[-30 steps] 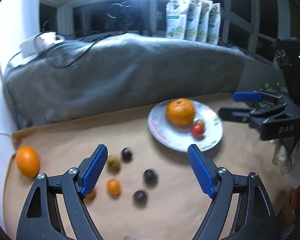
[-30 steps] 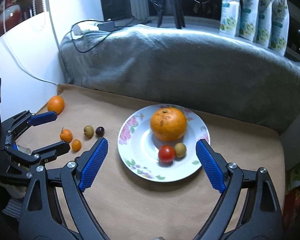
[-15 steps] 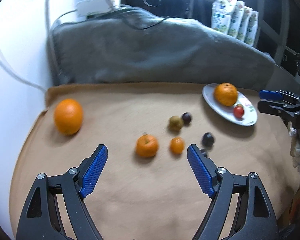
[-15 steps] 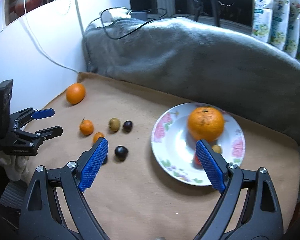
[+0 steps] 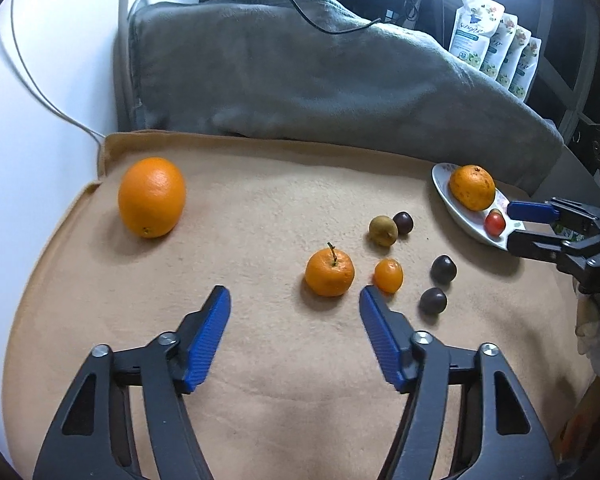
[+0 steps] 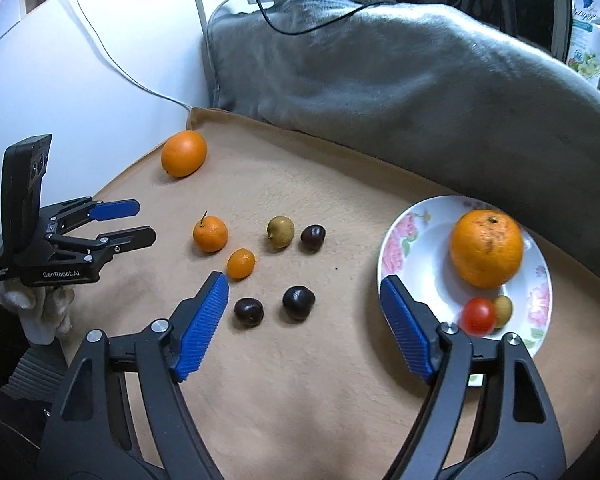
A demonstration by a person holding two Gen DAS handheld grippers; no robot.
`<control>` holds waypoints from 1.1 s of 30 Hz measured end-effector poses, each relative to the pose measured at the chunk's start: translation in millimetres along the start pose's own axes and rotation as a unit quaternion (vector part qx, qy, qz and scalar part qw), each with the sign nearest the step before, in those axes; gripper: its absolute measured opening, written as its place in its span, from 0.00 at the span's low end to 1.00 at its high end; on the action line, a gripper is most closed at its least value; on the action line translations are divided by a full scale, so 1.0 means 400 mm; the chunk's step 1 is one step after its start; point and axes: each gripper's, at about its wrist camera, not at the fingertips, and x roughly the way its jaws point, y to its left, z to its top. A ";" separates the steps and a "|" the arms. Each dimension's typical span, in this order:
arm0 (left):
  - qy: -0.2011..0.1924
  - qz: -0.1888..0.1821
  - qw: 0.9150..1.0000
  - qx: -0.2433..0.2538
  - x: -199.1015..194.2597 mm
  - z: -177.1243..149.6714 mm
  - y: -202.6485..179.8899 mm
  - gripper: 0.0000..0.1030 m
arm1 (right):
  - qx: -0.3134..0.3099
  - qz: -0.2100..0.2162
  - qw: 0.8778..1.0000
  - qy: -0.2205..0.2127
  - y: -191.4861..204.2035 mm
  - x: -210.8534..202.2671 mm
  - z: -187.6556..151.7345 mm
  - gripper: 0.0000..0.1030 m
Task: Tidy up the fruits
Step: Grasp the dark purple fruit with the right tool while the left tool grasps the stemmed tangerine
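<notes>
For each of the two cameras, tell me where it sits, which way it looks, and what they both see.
Left wrist: on the left gripper, angled down over the mat at the stemmed tangerine; own blue-padded fingers in front, right gripper at the right edge.
Right wrist: on the right gripper, angled down over two dark fruits beside the plate; own fingers in front, left gripper at left.
Shared: tangerine, big orange, plate, grey blanket.

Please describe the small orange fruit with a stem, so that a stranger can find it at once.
On the tan blanket, left of the flowered plate, loose small fruits lie in a cluster. The stemmed mandarin is its leftmost fruit, and the only one there with a stem.
</notes>
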 end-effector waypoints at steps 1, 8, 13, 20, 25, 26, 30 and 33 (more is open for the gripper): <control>0.003 -0.004 1.000 0.000 0.005 -0.001 -0.001 0.58 | 0.000 0.002 1.000 0.003 0.000 0.008 0.005 0.69; 0.015 -0.022 1.000 -0.002 0.037 -0.004 -0.007 0.52 | 0.000 0.013 1.000 0.020 0.002 0.067 0.052 0.56; 0.022 -0.031 0.999 0.003 0.057 0.001 -0.012 0.48 | -0.023 0.001 0.999 0.042 0.002 0.123 0.078 0.46; 0.033 -0.040 0.999 0.007 0.089 0.012 -0.025 0.47 | -0.082 -0.029 0.993 0.082 0.013 0.203 0.095 0.42; 0.040 -0.043 0.998 0.013 0.112 0.021 -0.037 0.43 | -0.112 -0.025 0.988 0.102 0.030 0.242 0.096 0.41; 0.040 -0.044 0.998 0.014 0.115 0.023 -0.038 0.43 | -0.118 -0.026 0.987 0.105 0.033 0.248 0.096 0.41; 0.045 -0.045 0.998 0.018 0.129 0.027 -0.041 0.43 | -0.125 -0.024 0.985 0.113 0.031 0.264 0.098 0.40; 0.049 -0.045 0.998 0.021 0.136 0.026 -0.044 0.42 | -0.128 -0.022 0.984 0.118 0.027 0.278 0.104 0.39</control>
